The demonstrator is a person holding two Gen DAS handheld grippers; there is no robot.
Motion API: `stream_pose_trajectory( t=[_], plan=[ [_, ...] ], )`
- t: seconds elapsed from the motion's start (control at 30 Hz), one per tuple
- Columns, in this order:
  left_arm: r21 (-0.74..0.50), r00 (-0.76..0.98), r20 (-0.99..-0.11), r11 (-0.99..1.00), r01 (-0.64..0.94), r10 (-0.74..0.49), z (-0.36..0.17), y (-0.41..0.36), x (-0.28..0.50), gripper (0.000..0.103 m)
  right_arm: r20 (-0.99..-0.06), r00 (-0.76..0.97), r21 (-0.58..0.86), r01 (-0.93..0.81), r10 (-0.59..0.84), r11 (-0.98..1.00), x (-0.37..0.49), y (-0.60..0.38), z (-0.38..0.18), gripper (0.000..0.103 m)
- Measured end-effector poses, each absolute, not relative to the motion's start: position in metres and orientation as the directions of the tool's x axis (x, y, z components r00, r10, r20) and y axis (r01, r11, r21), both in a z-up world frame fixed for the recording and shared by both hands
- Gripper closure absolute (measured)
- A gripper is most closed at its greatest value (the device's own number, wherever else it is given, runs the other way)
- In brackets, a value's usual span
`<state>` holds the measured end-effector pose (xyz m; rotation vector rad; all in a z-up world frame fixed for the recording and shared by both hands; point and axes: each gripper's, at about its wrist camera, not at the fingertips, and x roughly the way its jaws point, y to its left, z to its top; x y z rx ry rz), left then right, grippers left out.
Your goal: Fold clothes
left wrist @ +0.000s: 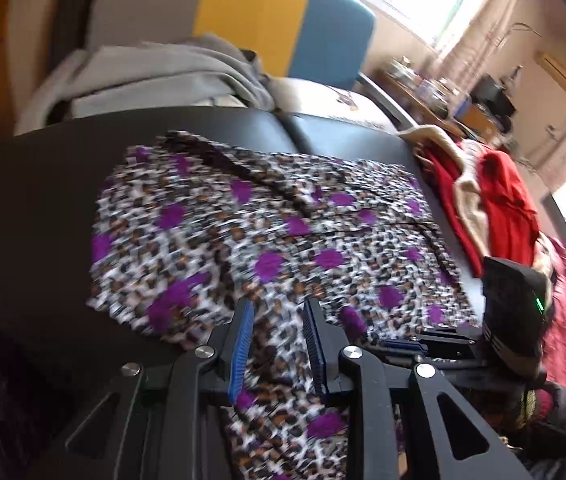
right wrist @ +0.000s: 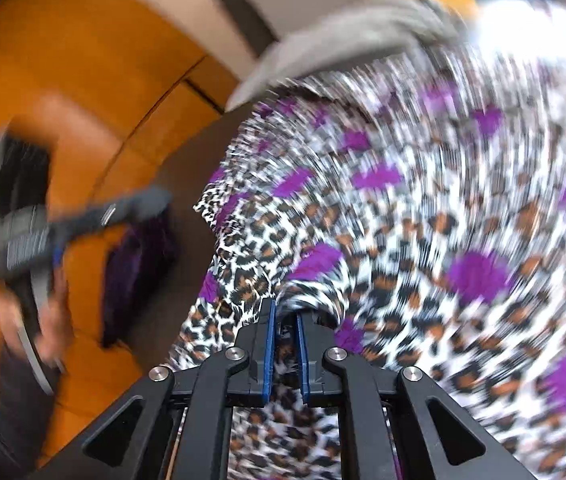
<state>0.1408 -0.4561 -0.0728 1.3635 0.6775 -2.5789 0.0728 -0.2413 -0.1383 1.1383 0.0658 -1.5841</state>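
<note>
A leopard-print garment with purple dots lies spread on a black table, its near part hanging over the front edge. My left gripper hovers over that near part, blue pads apart, cloth showing through the gap without being pinched. In the right wrist view the same garment fills the frame, blurred. My right gripper has its pads nearly together on a raised fold of this cloth. The right gripper's body shows at the table's right edge. The left gripper, held in a hand, appears blurred at far left.
A grey garment is piled behind the table. Red and cream clothes lie heaped at the table's right end. A dark purple cloth hangs left of the garment. Orange wooden panels lie beyond the table.
</note>
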Motion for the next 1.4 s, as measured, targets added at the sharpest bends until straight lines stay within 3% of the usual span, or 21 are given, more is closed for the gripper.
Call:
stream_pose_trajectory(
  t=[0.13, 0.4, 0.47, 0.5, 0.53, 0.57, 0.7, 0.87, 0.9, 0.93, 0.97, 1.03, 1.1, 1.3, 1.4],
  plan=[
    [-0.186, -0.526, -0.849, -0.960, 0.207, 0.051, -0.071, -0.447, 0.098, 0.077, -0.710, 0.061, 0.410, 0.845, -0.702, -0.342, 0.072, -0.240, -0.136, 0.093],
    [0.066, -0.322, -0.946, -0.990, -0.123, -0.023, -0.116, -0.421, 0.033, 0.077, -0.693, 0.137, 0.507, 0.791, -0.708, -0.343, 0.051, -0.224, -0.151, 0.089],
    [0.103, -0.303, -0.952, -0.975, -0.197, -0.039, -0.123, -0.416, 0.026, 0.077, -0.656, 0.204, 0.588, 0.742, -0.727, -0.322, 0.045, -0.221, -0.151, 0.072],
    [0.110, -0.294, -0.955, -0.967, -0.231, -0.038, -0.126, -0.413, 0.022, 0.077, -0.630, 0.236, 0.629, 0.713, -0.740, -0.309, 0.044, -0.219, -0.151, 0.046],
    [0.109, -0.288, -0.957, -0.962, -0.252, -0.033, -0.128, -0.412, 0.020, 0.077, -0.601, 0.265, 0.670, 0.681, -0.754, -0.295, 0.043, -0.217, -0.151, 0.029],
    [0.108, -0.281, -0.959, -0.956, -0.273, -0.028, -0.130, -0.412, 0.018, 0.077, -0.578, 0.283, 0.695, 0.662, -0.765, -0.280, 0.043, -0.217, -0.151, 0.027],
    [0.103, -0.264, -0.964, -0.938, -0.331, -0.013, -0.138, -0.409, 0.014, 0.077, -0.532, 0.322, 0.752, 0.605, -0.783, -0.262, 0.048, -0.221, -0.155, 0.027],
    [0.089, -0.284, -0.959, -0.947, -0.309, 0.003, -0.137, -0.417, 0.024, 0.077, -0.545, 0.300, 0.747, 0.598, -0.782, -0.291, 0.054, -0.229, -0.161, 0.027],
    [0.103, -0.301, -0.954, -0.947, -0.306, -0.007, -0.136, -0.417, 0.028, 0.082, -0.549, 0.292, 0.743, 0.600, -0.783, -0.297, 0.055, -0.230, -0.160, 0.027],
    [0.110, -0.315, -0.949, -0.949, -0.296, -0.012, -0.135, -0.418, 0.032, 0.093, -0.558, 0.275, 0.732, 0.608, -0.783, -0.308, 0.055, -0.231, -0.158, 0.029],
    [0.107, -0.327, -0.945, -0.954, -0.279, -0.010, -0.134, -0.419, 0.036, 0.098, -0.572, 0.249, 0.712, 0.625, -0.781, -0.322, 0.057, -0.233, -0.156, 0.031],
    [0.099, -0.349, -0.937, -0.965, -0.243, -0.008, -0.133, -0.421, 0.043, 0.102, -0.602, 0.193, 0.663, 0.662, -0.775, -0.350, 0.060, -0.237, -0.152, 0.055],
    [0.086, -0.360, -0.933, -0.977, -0.195, -0.010, -0.136, -0.428, 0.053, 0.103, -0.656, 0.187, 0.612, 0.698, -0.731, -0.371, 0.065, -0.250, -0.154, 0.058],
    [-0.064, -0.392, -0.914, -0.991, -0.119, 0.106, -0.127, -0.447, 0.083, 0.102, -0.712, 0.135, 0.545, 0.725, -0.689, -0.421, 0.074, -0.264, -0.147, 0.062],
    [-0.069, -0.383, -0.918, -0.992, -0.103, 0.104, -0.122, -0.452, 0.081, 0.083, -0.687, 0.163, 0.619, 0.643, -0.709, -0.451, 0.063, -0.263, -0.156, 0.066]
  ],
)
